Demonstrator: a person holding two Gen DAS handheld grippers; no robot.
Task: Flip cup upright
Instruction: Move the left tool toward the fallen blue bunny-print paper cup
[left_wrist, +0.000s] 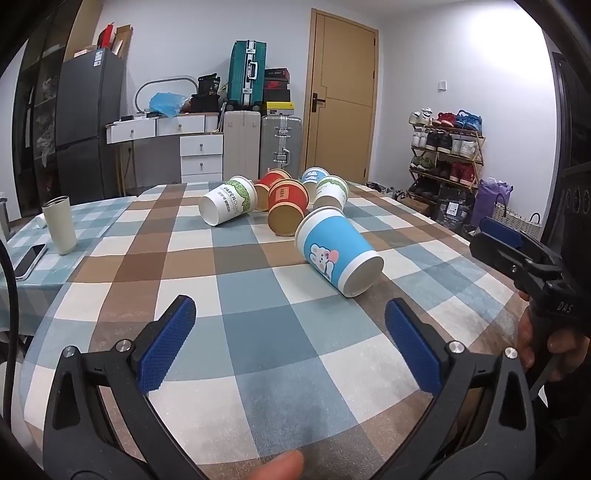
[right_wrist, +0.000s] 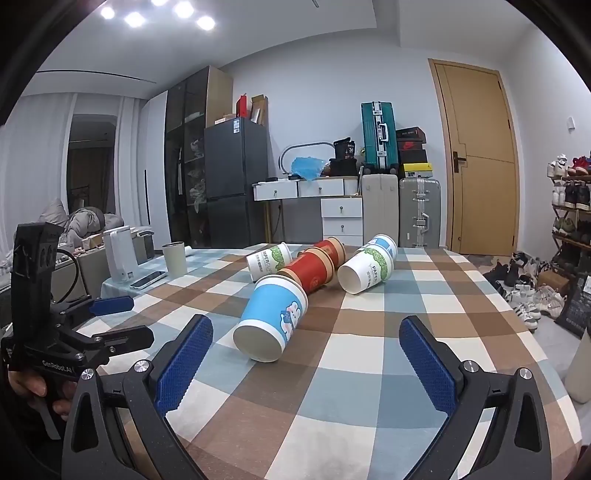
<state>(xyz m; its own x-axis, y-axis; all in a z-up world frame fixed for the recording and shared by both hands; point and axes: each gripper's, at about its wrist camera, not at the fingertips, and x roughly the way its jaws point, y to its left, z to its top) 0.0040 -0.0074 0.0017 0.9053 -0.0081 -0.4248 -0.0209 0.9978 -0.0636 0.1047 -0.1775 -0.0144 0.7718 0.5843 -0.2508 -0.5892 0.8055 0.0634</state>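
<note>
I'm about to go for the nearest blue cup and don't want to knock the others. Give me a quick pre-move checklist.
1. Left gripper jaws open, empty: ok.
2. Right gripper jaws open, empty: ok.
3. Blue rabbit cup lying on its side, nearest both grippers: ok.
4. Bare checkered tablecloth between jaws and cup: ok.
5. Clearance from the red cup behind it: cannot tell.
6. Any cup already upright: not ok.

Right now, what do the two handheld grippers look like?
Both are matte black plastic frames with silver bolts and blue textured pads. The left gripper carries white "GenRoboAI" lettering; the right gripper shows "DAS" on its handle. Bare fingers hold each.
</note>
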